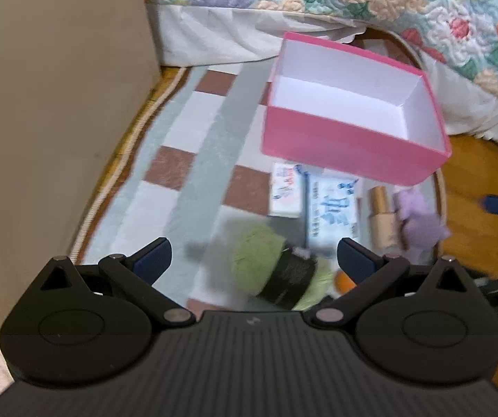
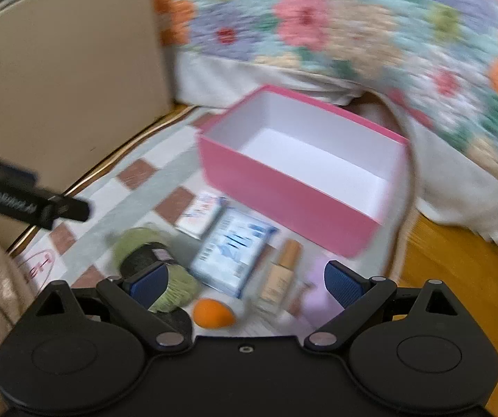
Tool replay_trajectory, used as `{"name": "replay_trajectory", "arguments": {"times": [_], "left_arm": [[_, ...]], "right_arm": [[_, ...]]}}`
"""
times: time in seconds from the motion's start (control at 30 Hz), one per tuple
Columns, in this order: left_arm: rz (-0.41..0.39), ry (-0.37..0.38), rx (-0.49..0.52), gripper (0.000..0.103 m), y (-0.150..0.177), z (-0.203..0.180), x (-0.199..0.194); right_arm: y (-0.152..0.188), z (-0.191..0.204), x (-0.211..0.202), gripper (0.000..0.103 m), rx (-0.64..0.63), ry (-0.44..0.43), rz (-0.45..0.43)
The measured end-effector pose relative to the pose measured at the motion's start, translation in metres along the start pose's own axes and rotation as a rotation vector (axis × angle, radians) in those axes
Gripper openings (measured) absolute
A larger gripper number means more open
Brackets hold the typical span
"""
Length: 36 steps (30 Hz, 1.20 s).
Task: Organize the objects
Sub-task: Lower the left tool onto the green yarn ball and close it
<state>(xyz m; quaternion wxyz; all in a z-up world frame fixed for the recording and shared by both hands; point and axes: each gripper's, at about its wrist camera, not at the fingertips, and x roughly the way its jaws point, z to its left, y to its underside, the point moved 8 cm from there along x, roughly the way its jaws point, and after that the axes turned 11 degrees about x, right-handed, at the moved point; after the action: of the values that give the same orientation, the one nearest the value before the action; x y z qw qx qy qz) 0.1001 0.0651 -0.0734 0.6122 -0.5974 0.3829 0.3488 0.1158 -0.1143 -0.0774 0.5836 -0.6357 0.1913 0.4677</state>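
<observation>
Both grippers hang empty with jaws wide: the left gripper just above the yarn, the right gripper over the pouch and bottle. The pink box sits empty ahead of both, past the row of items.

The items lie crowded, touching or nearly so; a closing finger could catch a neighbour and shove it off the mat. The bottle could roll.

Motion blur smears both views. The purple thing is probably a plush, and the right finger partly hides it. The sponge lies close under the right gripper.
</observation>
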Motion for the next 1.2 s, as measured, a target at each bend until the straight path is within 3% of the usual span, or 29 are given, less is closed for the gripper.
{"name": "replay_trajectory", "arguments": {"times": [0.07,0.2,0.33,0.53,0.73,0.87,1.03,1.13,1.2], "left_arm": [[0.013,0.035,-0.043,0.103,0.000,0.004,0.008],[0.021,0.062,-0.107,0.102,0.012,0.014,0.021],[-0.009,0.058,-0.116,0.101,0.023,0.021,0.030],[-0.001,0.124,-0.204,0.101,0.041,0.026,0.056],[-0.014,0.246,-0.315,0.098,0.063,0.016,0.082],[-0.012,0.255,-0.367,0.098,0.074,0.013,0.095],[-0.020,0.191,-0.431,0.097,0.084,0.027,0.107],[-0.005,0.198,-0.437,0.088,0.087,0.036,0.116],[-0.004,0.259,-0.468,0.080,0.088,0.038,0.121]], "right_arm": [[-0.009,0.013,0.011,0.097,-0.081,-0.030,0.020],[-0.025,0.045,0.007,0.096,-0.215,-0.263,0.038],[-0.021,0.063,0.021,0.096,-0.201,-0.368,0.101],[0.019,0.079,0.072,0.096,-0.238,-0.348,0.134],[0.043,0.086,0.107,0.095,-0.345,-0.339,0.249],[0.050,0.088,0.119,0.095,-0.410,-0.296,0.253],[0.070,0.087,0.135,0.091,-0.527,-0.197,0.267],[0.070,0.085,0.141,0.091,-0.532,-0.181,0.238],[0.070,0.083,0.146,0.090,-0.481,-0.192,0.249]]}}
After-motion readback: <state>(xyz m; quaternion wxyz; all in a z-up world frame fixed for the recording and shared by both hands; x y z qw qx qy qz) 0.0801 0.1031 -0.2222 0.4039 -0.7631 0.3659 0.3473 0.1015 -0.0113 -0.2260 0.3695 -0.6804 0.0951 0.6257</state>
